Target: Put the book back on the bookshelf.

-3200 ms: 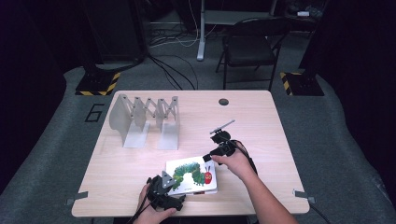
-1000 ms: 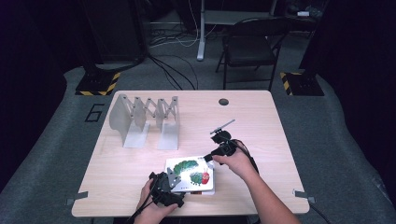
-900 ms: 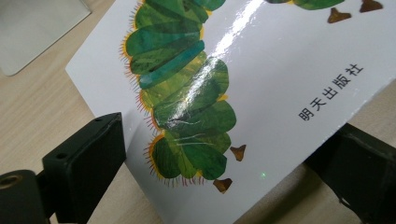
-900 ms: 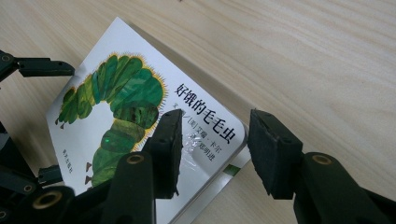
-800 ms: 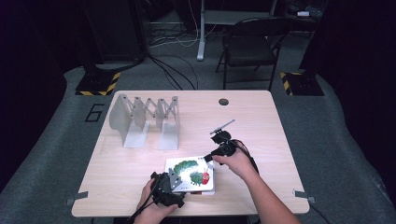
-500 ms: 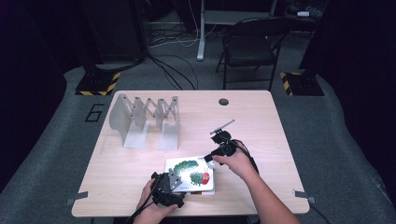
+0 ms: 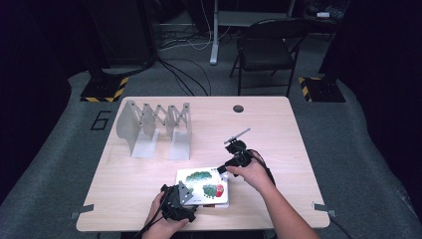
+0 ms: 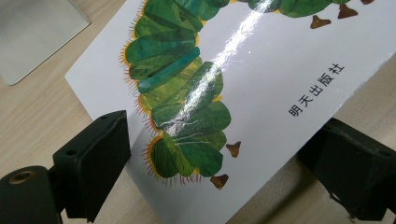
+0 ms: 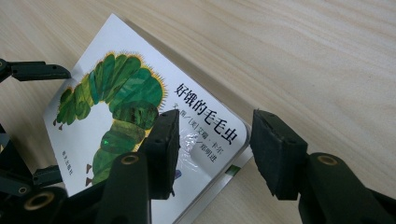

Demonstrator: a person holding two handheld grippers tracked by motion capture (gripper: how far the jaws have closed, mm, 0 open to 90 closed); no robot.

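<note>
A white picture book (image 7: 201,185) with a green caterpillar on its cover lies flat near the table's front edge. My left gripper (image 7: 183,195) is at the book's near left corner. In the left gripper view its jaws stand wide apart (image 8: 224,154), open, with the book's corner (image 8: 196,93) between them and the right jaw partly under the book's edge. My right gripper (image 7: 224,169) is at the far right corner. It is open (image 9: 217,149): one jaw hangs over the cover (image 9: 116,107) by the printed title, the other over bare table past the corner.
A grey accordion-style file rack (image 7: 154,124) stands at the back left of the wooden table (image 7: 278,129). A dark round grommet (image 7: 238,108) sits near the far edge. A folding chair (image 7: 268,50) and floor cables lie beyond the table.
Very little. The left gripper has edged slightly closer onto the book's near corner. The right hand and the book stay about where they were.
</note>
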